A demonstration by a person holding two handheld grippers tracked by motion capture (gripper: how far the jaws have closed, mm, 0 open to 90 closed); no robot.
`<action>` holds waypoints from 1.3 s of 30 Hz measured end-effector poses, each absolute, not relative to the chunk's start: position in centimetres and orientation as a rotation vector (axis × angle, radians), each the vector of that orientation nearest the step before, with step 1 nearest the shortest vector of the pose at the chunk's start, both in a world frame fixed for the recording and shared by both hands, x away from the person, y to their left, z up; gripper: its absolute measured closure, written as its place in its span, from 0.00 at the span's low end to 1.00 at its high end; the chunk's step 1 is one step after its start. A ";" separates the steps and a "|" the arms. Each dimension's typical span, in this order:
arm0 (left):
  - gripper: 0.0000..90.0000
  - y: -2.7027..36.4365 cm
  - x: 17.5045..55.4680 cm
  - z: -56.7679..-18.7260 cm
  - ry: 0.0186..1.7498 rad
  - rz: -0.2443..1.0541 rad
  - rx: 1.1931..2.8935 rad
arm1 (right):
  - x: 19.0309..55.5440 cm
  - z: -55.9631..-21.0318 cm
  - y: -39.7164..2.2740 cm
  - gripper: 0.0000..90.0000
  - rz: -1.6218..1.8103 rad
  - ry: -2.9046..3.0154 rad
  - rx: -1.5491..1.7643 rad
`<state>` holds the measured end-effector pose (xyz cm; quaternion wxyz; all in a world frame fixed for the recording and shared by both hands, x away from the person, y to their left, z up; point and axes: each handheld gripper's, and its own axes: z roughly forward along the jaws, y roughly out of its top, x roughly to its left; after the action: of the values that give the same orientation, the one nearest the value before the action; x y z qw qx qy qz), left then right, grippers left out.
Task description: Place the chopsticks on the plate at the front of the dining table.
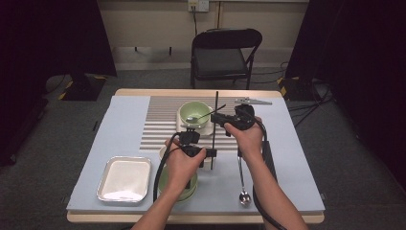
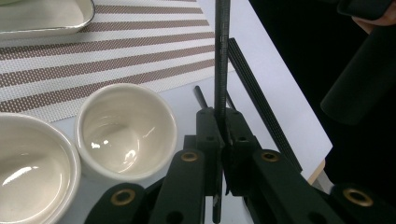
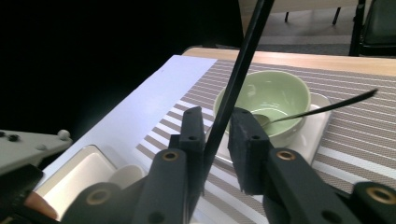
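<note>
Left fingers (image 2: 205, 135) pinch chopstick (image 2: 221, 56); right fingers (image 3: 247, 140) slack.

matt black chopstick (image 2: 222, 56), glossy ceramic cup (image 2: 125, 128), shiny metal tray (image 1: 124, 179)

Black stick (image 2: 221, 60): top end cut off by the upper edge in the left gripper view, lower end hidden behind the jaws
Cream bowl (image 2: 28, 172): cut off at the 8 o'clock corner in the left gripper view
Green bowl (image 1: 189, 191): largely hidden under the left hand (image 1: 184, 163) in the high view
Metal tray (image 3: 81, 175): 7 o'clock part hidden behind the jaws in the right gripper view
</note>
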<state>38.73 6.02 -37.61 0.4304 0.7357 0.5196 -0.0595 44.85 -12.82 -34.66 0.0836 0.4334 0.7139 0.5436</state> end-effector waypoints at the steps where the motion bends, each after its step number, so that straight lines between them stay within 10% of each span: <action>1: 0.96 6.0 38.7 -37.5 1.299 -0.146 1.838 | 44.8 -34.7 -12.9 0.78 1.622 2.131 1.287; 17: 0.96 6.9 38.8 -36.9 1.316 -0.123 1.864 | 44.5 -34.5 -14.4 0.36 1.536 2.115 1.189; 39: 0.96 8.6 39.1 -36.6 1.370 -0.089 1.874 | 44.0 -37.5 -16.3 0.19 1.412 2.180 1.179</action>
<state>39.14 8.59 -36.62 0.3976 0.7402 0.5411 -0.0351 43.97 -16.27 -37.54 0.1440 0.4090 0.7563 0.4898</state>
